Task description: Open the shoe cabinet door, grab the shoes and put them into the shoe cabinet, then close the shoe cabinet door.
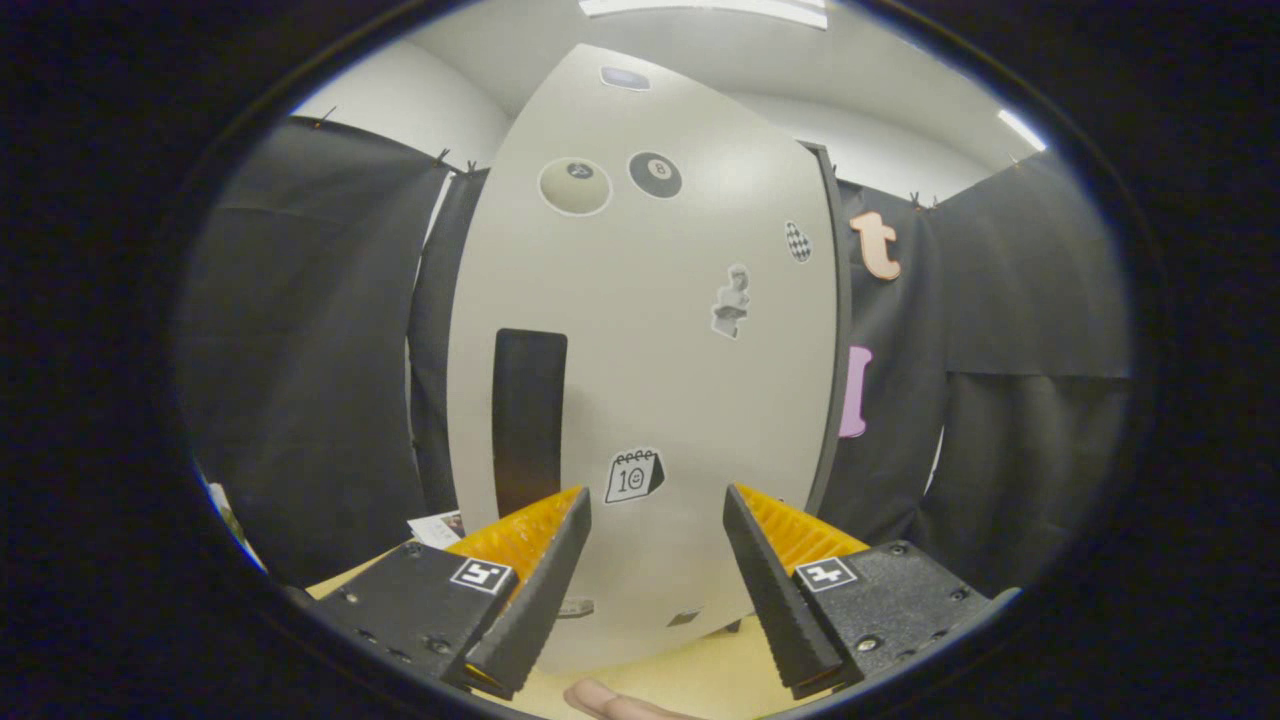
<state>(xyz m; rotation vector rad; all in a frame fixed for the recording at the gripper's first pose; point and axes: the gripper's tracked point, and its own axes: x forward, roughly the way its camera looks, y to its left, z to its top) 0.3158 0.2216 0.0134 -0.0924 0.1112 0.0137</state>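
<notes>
Ahead, gripper (655,500) jaws gape, facing closed cabinet door (650,350).

This is a staged recording booth set up inside a plain room, not a lived-in home. Black cloth (300,330) hangs as the wall at the left and right of the frame, clipped along its top edge. Above it, bare white walls (420,100) and a ceiling strip light (700,8) show at the top. A pale cabinet door (650,350) dotted with stickers (655,175) stands in the centre on a light wooden tabletop (690,680).
</notes>
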